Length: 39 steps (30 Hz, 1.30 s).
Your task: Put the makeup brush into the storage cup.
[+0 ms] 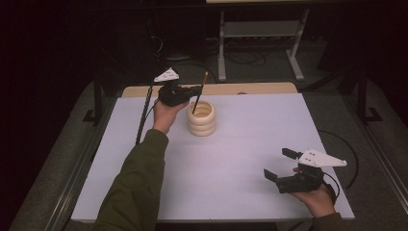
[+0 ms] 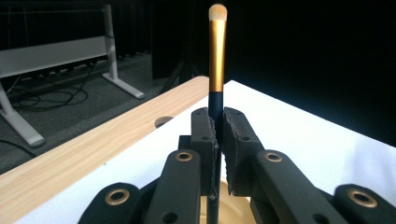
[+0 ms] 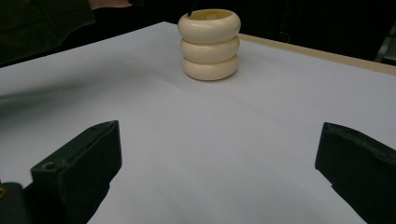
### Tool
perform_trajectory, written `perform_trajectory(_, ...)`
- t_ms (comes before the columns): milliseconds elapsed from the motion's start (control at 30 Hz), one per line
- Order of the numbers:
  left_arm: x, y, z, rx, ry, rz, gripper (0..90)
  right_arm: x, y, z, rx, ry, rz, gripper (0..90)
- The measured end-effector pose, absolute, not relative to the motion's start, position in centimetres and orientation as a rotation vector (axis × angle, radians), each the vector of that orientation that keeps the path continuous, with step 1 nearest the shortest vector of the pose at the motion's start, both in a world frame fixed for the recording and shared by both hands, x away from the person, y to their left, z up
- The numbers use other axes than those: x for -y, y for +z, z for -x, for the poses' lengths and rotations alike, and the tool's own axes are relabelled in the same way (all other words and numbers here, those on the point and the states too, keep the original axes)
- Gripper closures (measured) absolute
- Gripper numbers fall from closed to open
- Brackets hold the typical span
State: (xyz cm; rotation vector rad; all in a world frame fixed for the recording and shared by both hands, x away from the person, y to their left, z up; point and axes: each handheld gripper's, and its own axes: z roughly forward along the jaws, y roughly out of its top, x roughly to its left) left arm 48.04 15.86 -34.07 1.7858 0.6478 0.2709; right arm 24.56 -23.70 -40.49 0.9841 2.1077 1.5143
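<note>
— 2 grippers over the white table [image 1: 231, 144], yes? What does the left gripper [image 1: 195, 90] have?

— A makeup brush [image 2: 216, 56]. Its jaws are clamped on the dark handle, just below the gold ferrule, and the pale bristle tip points up in the left gripper view. In the high view the brush leans a little, with its lower end down inside the mouth of the holder [image 1: 201, 118].

— What kind of holder?

— A cream one, shaped like 3 stacked rings, standing upright toward the far left of the table. The left gripper sits just beside it, on its left.

— And the right gripper [image 1: 281, 164]?

— Near the front right corner, well apart from the holder, jaws spread wide with nothing between them. In the right gripper view they frame bare white surface, with the holder farther off at top centre.

— Anything beyond the white surface?

— A wooden strip [image 1: 260, 88] along the table's far edge.
</note>
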Motion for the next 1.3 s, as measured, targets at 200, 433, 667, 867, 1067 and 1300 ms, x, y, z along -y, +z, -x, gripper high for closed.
perform_trajectory(200,-15.5,-34.8,-48.4,-0.647,0.27,-1.806,83.6,23.7,-40.5,-24.6,-2.107,1.514,-0.983,0.0)
perform_trajectory(433,-15.1,-35.4,-48.5,-0.653,0.273,-1.836,83.5,23.8,-40.5,-24.6,-2.106,1.512,-0.982,0.0)
perform_trajectory(667,-14.8,-36.1,-48.5,-0.673,0.275,-1.866,83.5,23.8,-40.5,-24.6,-2.106,1.511,-0.981,0.0)
perform_trajectory(867,-14.5,-36.4,-48.5,-0.693,0.268,-1.87,83.4,23.8,-40.5,-24.6,-2.105,1.513,-0.986,0.0)
perform_trajectory(1067,-14.6,-36.6,-48.6,-0.703,0.271,-1.887,82.5,23.7,-40.5,-24.6,-2.108,1.513,-0.981,0.0)
perform_trajectory(1300,-14.8,-36.4,-48.7,-0.704,0.31,-1.888,60.4,23.8,-40.5,-24.6,-2.105,1.514,-0.983,0.0)
